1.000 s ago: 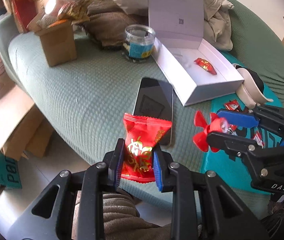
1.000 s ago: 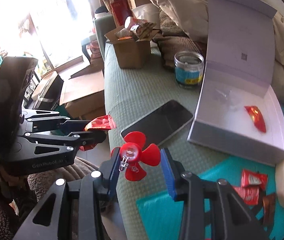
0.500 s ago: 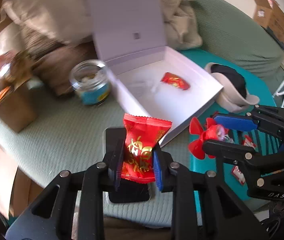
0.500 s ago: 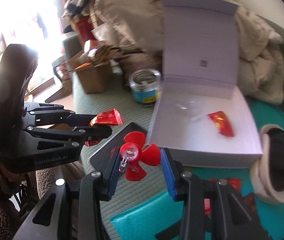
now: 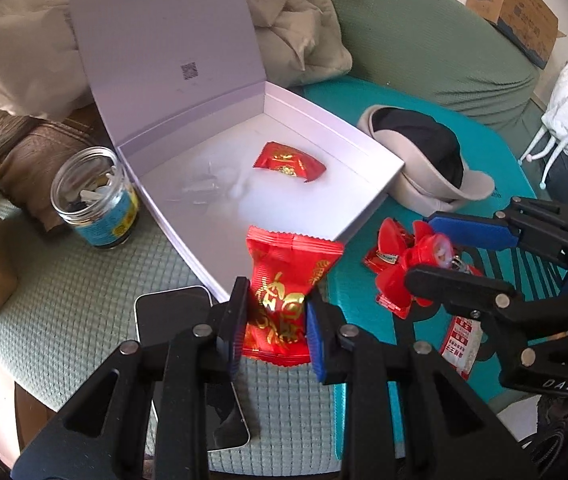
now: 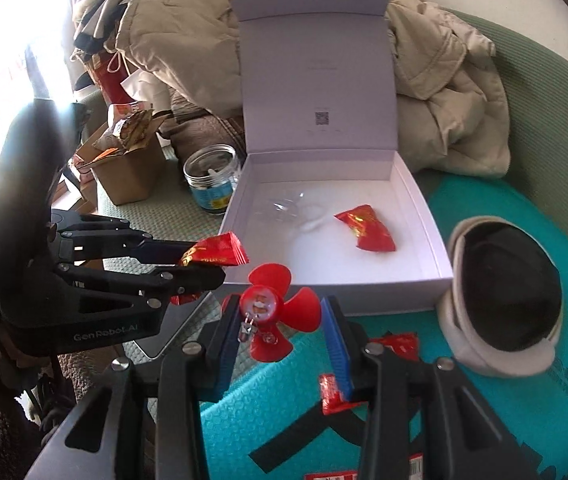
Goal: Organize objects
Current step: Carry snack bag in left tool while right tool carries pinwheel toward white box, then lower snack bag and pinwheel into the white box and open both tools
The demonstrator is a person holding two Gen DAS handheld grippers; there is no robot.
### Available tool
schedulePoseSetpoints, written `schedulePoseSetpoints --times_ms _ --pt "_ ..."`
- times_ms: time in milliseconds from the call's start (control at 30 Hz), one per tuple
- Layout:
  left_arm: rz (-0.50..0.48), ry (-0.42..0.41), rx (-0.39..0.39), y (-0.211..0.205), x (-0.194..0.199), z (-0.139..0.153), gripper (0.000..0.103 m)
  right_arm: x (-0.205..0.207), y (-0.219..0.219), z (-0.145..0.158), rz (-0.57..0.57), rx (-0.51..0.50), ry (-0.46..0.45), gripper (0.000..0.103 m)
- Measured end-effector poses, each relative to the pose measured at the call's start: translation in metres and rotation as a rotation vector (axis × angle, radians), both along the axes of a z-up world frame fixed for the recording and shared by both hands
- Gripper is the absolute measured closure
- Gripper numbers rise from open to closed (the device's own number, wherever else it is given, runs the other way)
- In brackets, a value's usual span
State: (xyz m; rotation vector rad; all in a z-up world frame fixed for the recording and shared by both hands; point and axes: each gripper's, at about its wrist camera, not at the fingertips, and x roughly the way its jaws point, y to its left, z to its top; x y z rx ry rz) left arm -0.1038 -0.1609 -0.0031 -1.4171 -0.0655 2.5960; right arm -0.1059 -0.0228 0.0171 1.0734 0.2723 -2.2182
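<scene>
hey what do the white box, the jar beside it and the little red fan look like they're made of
White box: matte rigid cardboard, judging by its crisp folded walls and hinged lid. Jar: clear glass or plastic, see-through with a printed label. Little red fan: glossy moulded plastic blades, apparently.

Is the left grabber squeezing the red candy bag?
Touching. The left wrist view shows the left gripper with both pads pressed against the red candy bag.

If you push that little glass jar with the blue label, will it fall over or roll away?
Probably not easily. The jar is short and wide and stands upright, so a low push would likely slide it. But it sits on soft, quilted cushion, so it may wobble. If it tipped, its round side could roll, and with no lid visible, the bits inside might spill.
</scene>
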Motion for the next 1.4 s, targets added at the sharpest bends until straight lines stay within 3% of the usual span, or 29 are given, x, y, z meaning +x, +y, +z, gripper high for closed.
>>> schedulePoseSetpoints --times_ms 500,1000,1400 --pt "-0.003 -0.028 -0.072 -0.006 -0.043 -0.005 0.078 -0.042 -0.01 -0.006 0.006 -0.02 -0.007 0.063" --pt "-0.022 -0.036 -0.127 -0.007 -0.1 -0.022 0.078 -0.114 -0.021 -0.012 -0.039 0.046 0.0 0.063" --pt "0.012 -0.05 -0.121 -0.022 -0.139 -0.031 0.078 -0.16 -0.039 -0.018 -0.019 0.068 0.023 0.063"
